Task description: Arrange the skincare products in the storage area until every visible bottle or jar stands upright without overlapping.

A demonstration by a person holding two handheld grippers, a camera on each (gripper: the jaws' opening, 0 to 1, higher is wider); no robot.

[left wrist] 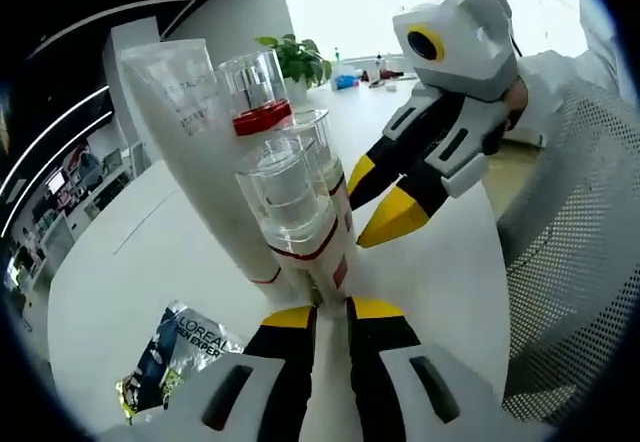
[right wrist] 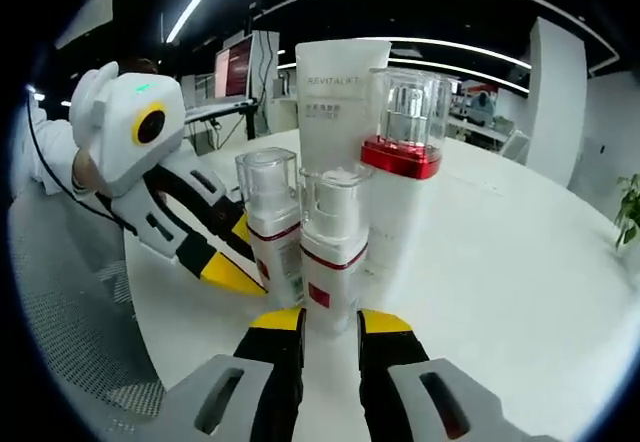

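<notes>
Four skincare containers [right wrist: 340, 202] are seen upright on the desk [right wrist: 500, 282], flanked by both tongs (left [left wrist: 330, 307], right [right wrist: 330, 314], each parted, empty); only spacing checks seem needed.

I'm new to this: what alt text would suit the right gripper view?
Four skincare containers stand upright, clustered on a white table: a tall white tube, a red-collared bottle and two small pump bottles. The right tool sits open below them; the left tool reaches in from the left.

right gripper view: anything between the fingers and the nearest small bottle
Nothing: in the right gripper view only bare white table separates the right gripper from the small red-banded bottle, which stands upright just beyond its yellow fingers.
</notes>
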